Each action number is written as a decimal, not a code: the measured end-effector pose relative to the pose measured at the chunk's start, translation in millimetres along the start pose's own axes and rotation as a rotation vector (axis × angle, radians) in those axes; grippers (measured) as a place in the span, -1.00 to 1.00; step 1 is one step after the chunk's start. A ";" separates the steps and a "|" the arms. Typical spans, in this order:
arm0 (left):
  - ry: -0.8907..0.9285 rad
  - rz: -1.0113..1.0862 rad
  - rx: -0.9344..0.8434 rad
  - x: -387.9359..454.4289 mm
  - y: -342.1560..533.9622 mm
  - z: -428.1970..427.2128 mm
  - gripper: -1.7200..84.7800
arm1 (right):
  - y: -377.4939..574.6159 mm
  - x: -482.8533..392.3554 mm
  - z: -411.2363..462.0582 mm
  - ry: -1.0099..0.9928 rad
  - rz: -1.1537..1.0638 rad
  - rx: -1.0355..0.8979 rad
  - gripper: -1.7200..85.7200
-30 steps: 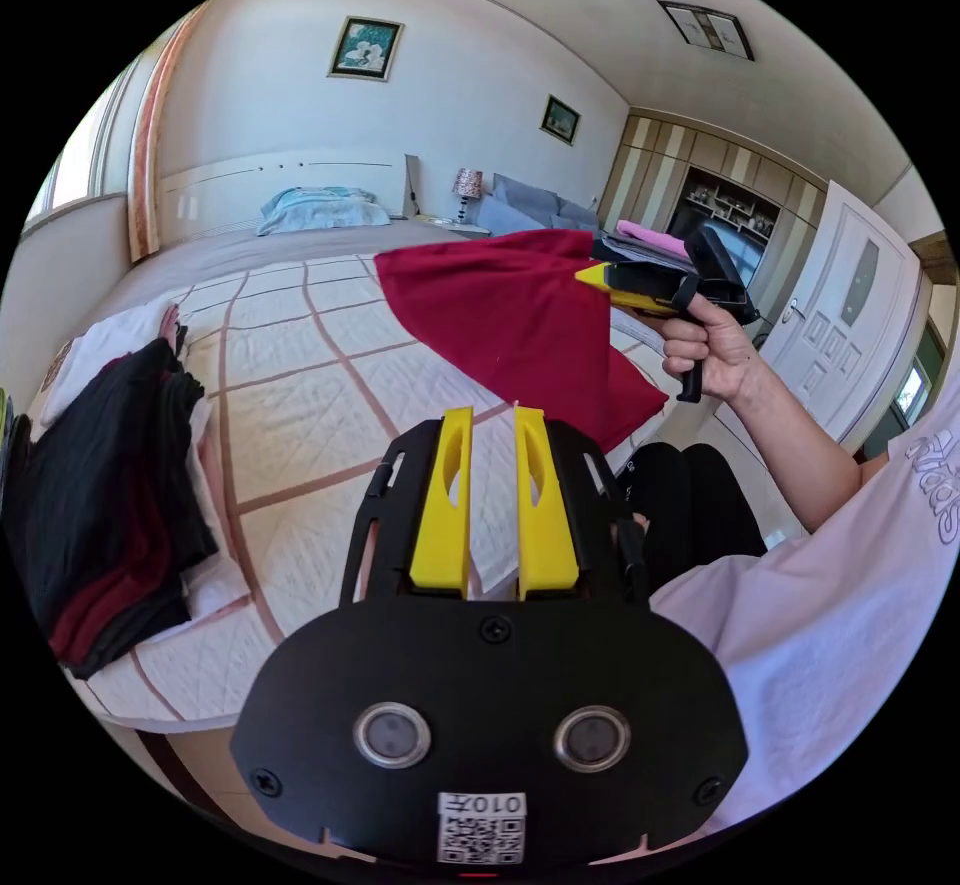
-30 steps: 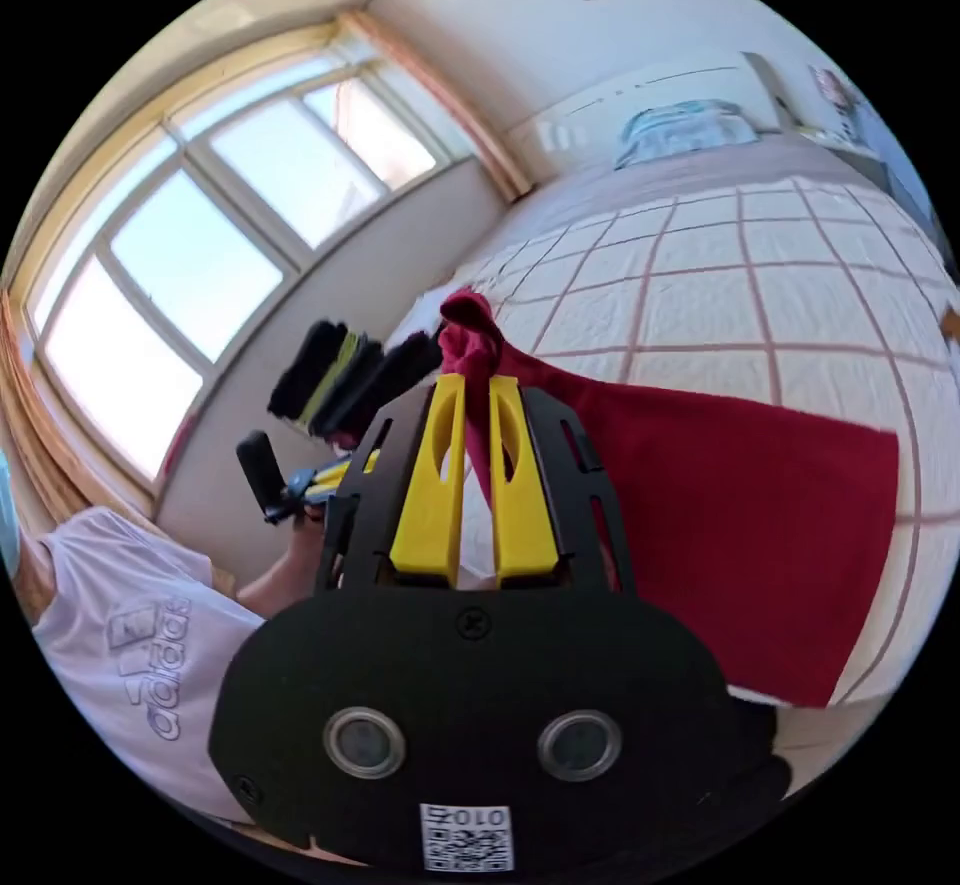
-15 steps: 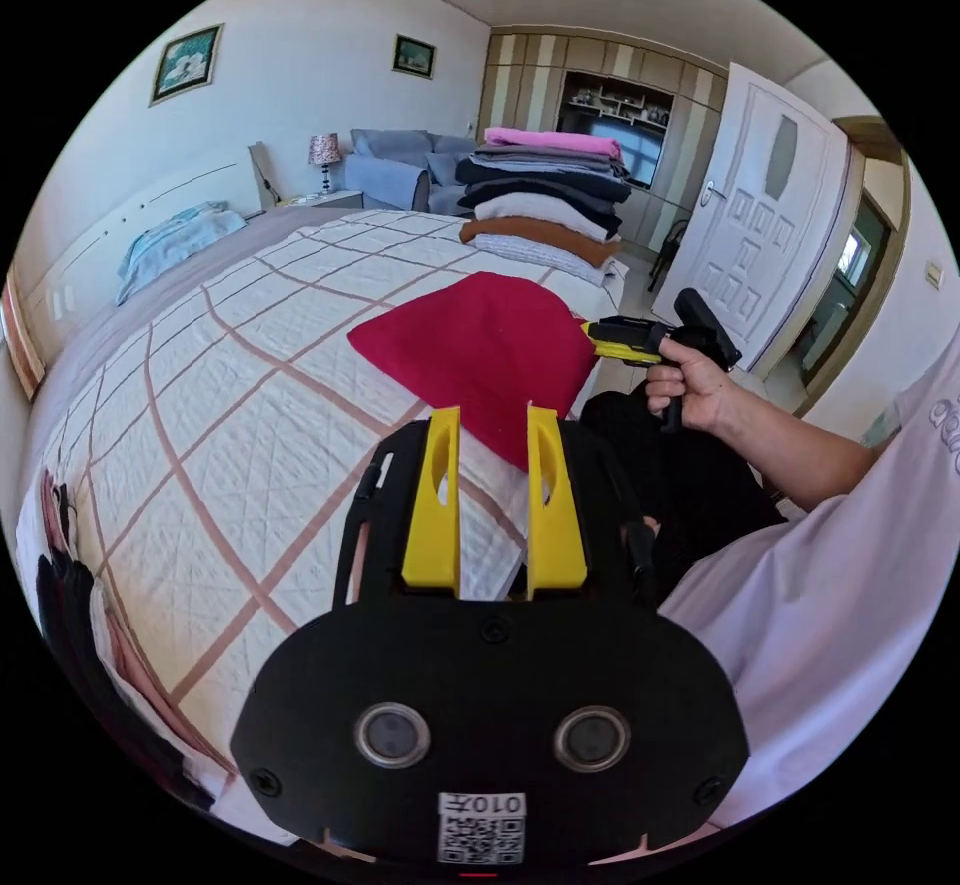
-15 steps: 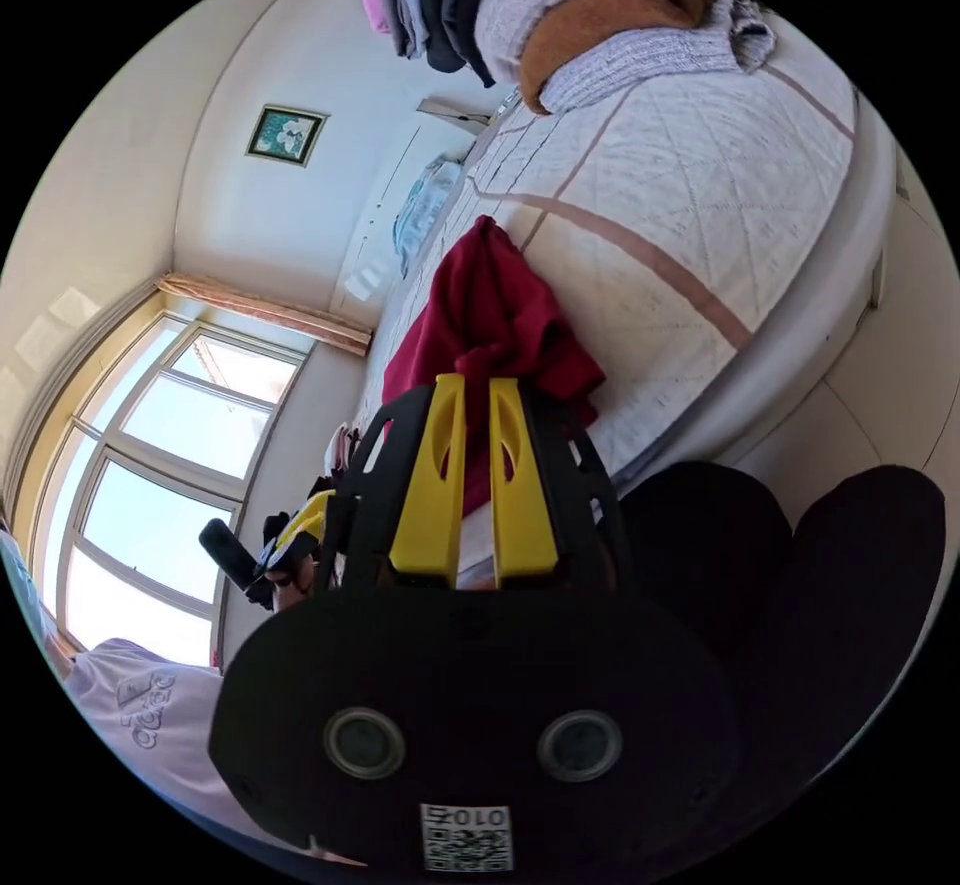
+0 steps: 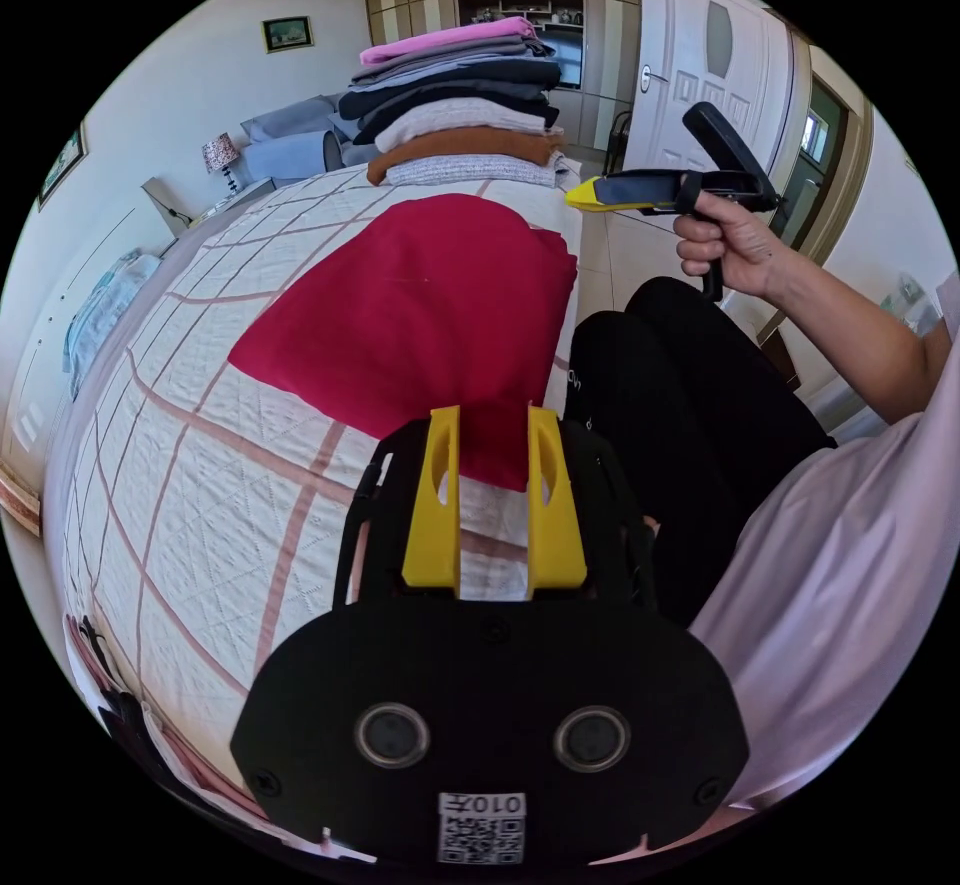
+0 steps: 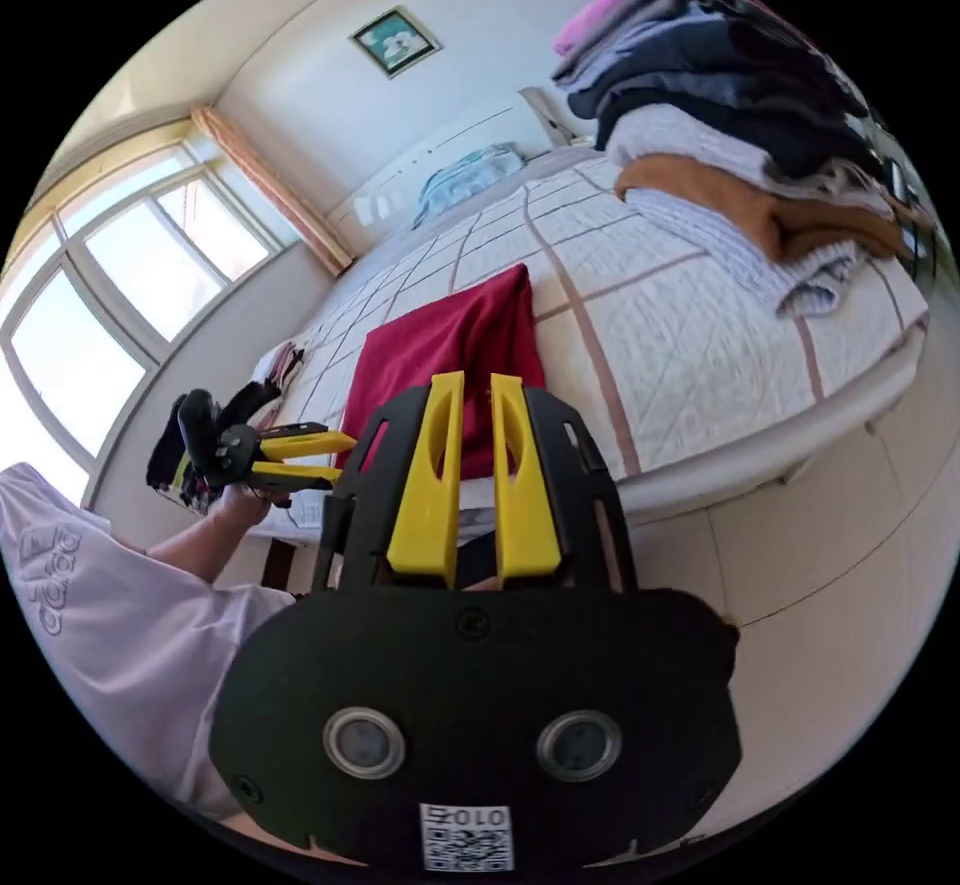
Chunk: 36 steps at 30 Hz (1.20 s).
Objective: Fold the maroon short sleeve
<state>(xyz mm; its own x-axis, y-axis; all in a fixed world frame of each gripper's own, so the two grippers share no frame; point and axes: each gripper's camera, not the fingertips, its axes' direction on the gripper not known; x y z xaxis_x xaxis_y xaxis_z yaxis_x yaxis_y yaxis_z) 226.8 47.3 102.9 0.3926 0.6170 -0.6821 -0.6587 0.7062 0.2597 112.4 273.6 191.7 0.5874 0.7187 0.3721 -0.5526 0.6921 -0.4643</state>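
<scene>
Your maroon short sleeve [image 5: 420, 310] lies flat on the bed [image 5: 200, 485], ready to fold. Your left gripper [image 5: 494, 425] and right gripper [image 6: 475, 395] hold nothing, with both sets of jaws apart.

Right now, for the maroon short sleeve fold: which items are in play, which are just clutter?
In play:
- flat maroon short-sleeve shirt on the quilted bed
- left gripper, jaws apart
- right gripper, holding nothing

Lying about:
- tall stack of folded clothes beyond the shirt
- dark pile of clothes near the window
- blue pillow at the headboard
</scene>
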 end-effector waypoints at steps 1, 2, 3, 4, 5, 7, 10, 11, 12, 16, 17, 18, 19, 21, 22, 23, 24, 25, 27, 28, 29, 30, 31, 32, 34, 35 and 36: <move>-0.002 -0.002 -0.004 0.8 -2.8 1.2 -0.73 | -7.8 -2.5 7.8 0.004 -0.050 -0.036 -0.82; -0.003 -0.003 -0.007 1.3 -4.1 2.0 -0.73 | -13.1 -4.8 17.6 0.009 -0.091 -0.089 -0.82; -0.003 -0.007 -0.010 2.2 -6.1 4.0 -0.73 | -14.4 -6.4 22.6 0.009 -0.111 -0.114 -0.82; -0.002 -0.013 -0.009 2.9 -7.4 5.9 -0.73 | -14.4 -9.9 32.5 0.005 -0.143 -0.156 -0.82; -0.001 -0.018 -0.007 3.0 -7.9 6.9 -0.73 | -12.0 -13.6 43.3 0.008 -0.168 -0.203 -0.82; 0.011 -0.043 -0.005 1.0 -9.3 11.8 -0.74 | -6.7 -18.8 54.7 0.009 -0.185 -0.249 -0.83; 0.033 -0.063 -0.001 -3.2 -11.8 16.3 -0.74 | -1.6 -26.5 40.0 0.031 -0.188 -0.190 -0.88; 0.038 -0.064 -0.002 -3.9 -12.6 17.1 -0.74 | -1.4 -25.7 30.6 0.001 -0.178 -0.169 -0.89; 0.045 -0.066 -0.003 -4.8 -14.1 18.9 -0.74 | -1.1 -24.5 26.4 -0.014 -0.171 -0.163 -0.89; 0.038 -0.046 -0.018 -3.0 -19.5 25.2 -0.74 | 11.5 -11.2 26.9 -0.061 -0.117 -0.214 -0.91; 0.034 -0.042 -0.021 -2.4 -19.8 26.0 -0.74 | 17.4 -7.3 34.4 -0.069 -0.092 -0.240 -0.90; 0.029 -0.038 -0.025 -1.7 -19.9 27.1 -0.74 | 20.1 -5.2 37.8 -0.077 -0.076 -0.252 -0.90; 0.027 -0.035 -0.027 -1.4 -19.8 27.5 -0.74 | 24.8 -1.7 41.6 -0.100 -0.047 -0.255 -0.90; 0.033 -0.026 -0.028 -1.4 -19.9 25.7 -0.73 | 29.7 1.9 40.8 -0.120 -0.025 -0.216 -0.90; 0.045 -0.013 -0.026 -1.0 -21.3 19.8 -0.73 | 30.8 2.1 38.0 -0.130 -0.025 -0.198 -0.91; 0.045 -0.009 -0.016 -0.7 -22.3 14.4 -0.73 | 29.9 -0.1 31.3 -0.122 -0.030 -0.184 -0.91; 0.028 -0.008 0.025 -0.3 -23.6 0.1 -0.73 | 29.2 -1.9 25.9 -0.109 -0.034 -0.165 -0.91; 0.000 -0.012 0.069 -0.9 -24.5 -13.3 -0.73 | 27.5 -6.0 13.4 -0.069 -0.033 -0.117 -0.91; -0.038 -0.016 0.098 -5.2 -26.2 -21.2 -0.73 | 24.5 -12.3 -2.3 -0.017 -0.024 -0.044 -0.91; -0.048 -0.017 0.090 -10.2 -27.5 -16.1 -0.73 | 22.3 -16.9 -6.6 -0.011 -0.028 -0.002 -0.92; -0.043 -0.018 0.075 -13.3 -28.4 -10.5 -0.73 | 19.4 -20.5 -3.2 -0.025 -0.035 0.006 -0.92; -0.012 -0.019 0.027 -20.0 -30.4 5.0 -0.73 | 17.7 -21.9 1.5 -0.034 -0.040 -0.007 -0.92; 0.015 -0.026 -0.030 -26.2 -31.0 23.3 -0.72 | 14.8 -23.8 15.3 -0.049 -0.049 -0.061 -0.92; 0.022 -0.030 -0.057 -28.9 -30.2 32.4 -0.72 | 13.4 -24.0 31.6 -0.048 -0.051 -0.127 -0.92; 0.009 -0.044 -0.026 -35.8 -22.9 41.4 -0.72 | 15.3 -19.9 54.6 0.004 -0.030 -0.217 -0.91; 0.010 -0.044 -0.023 -37.8 -21.6 40.9 -0.72 | 17.9 -17.5 63.1 0.025 -0.036 -0.235 -0.91; 0.019 -0.048 -0.022 -42.1 -19.4 39.9 -0.72 | 18.7 -16.4 64.4 0.023 -0.037 -0.232 -0.91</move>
<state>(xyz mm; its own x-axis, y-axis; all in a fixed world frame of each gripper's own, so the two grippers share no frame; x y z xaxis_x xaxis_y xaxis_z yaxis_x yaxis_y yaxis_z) 248.7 21.5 153.9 0.4115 0.5759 -0.7064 -0.6533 0.7268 0.2120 54.3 279.1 228.7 0.6197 0.6894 0.3751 -0.3816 0.6823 -0.6236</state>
